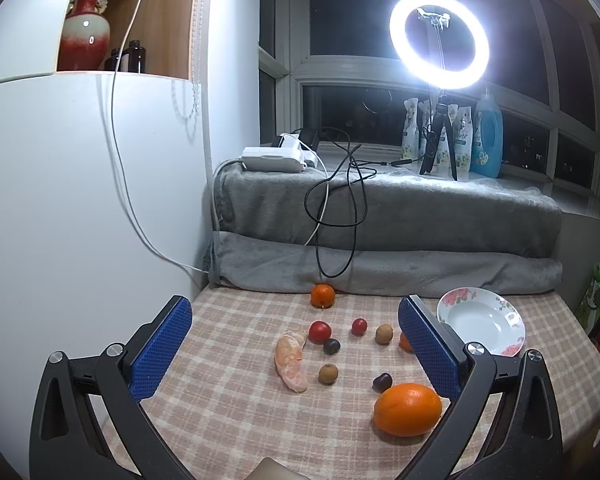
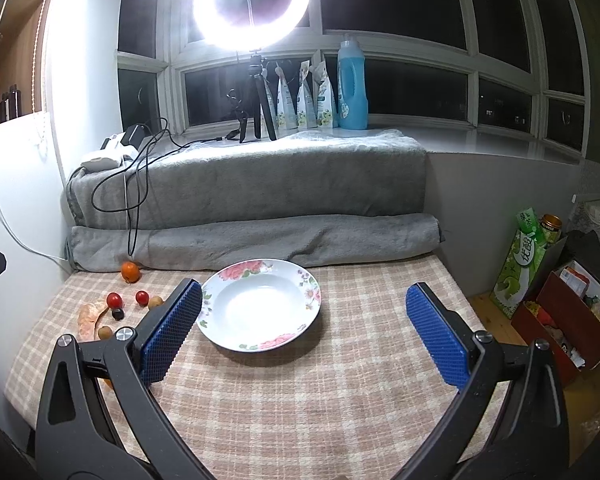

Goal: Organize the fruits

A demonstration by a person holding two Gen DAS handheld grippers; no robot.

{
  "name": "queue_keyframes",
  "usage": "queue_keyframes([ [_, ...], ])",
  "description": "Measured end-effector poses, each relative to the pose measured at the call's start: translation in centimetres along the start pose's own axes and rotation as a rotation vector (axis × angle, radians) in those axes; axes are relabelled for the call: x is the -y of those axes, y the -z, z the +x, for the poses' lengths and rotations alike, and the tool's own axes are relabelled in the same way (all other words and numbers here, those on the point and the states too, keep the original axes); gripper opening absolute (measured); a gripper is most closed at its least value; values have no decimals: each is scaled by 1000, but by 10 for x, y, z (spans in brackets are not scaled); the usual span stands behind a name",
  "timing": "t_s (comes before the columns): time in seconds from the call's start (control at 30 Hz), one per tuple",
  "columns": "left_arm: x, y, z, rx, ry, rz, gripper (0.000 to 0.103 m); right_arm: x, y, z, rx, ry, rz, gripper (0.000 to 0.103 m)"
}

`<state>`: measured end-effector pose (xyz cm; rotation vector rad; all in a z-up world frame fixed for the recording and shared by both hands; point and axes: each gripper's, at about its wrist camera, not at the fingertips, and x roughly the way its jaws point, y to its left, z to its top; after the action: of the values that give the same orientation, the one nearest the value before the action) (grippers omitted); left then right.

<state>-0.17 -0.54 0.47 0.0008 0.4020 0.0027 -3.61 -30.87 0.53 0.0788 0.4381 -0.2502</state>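
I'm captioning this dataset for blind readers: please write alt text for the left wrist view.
An open left gripper hovers over a checked tablecloth scattered with fruit: a large orange, a peeled citrus piece, small red, brown and dark fruits. An empty floral plate sits to the right, with a glowing ring light behind.

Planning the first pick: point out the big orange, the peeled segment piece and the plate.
big orange (image 1: 407,409), left wrist view, middle of peel.
peeled segment piece (image 1: 291,360), left wrist view, its middle.
plate (image 2: 260,304), right wrist view, bare white bowl.

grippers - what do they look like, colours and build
The left gripper and right gripper look alike: two black curved plastic arms with silver pivot bolts, each ending in a flat rectangular finger covered by a blue dimpled pad. No cables, markings or sleeves show.
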Motion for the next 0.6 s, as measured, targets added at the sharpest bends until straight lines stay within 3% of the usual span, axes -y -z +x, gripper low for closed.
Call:
queue_keyframes([
  [0.6, 6, 3, 2, -2, 2, 12, 103, 0, 2, 3, -15, -14, 8, 103],
])
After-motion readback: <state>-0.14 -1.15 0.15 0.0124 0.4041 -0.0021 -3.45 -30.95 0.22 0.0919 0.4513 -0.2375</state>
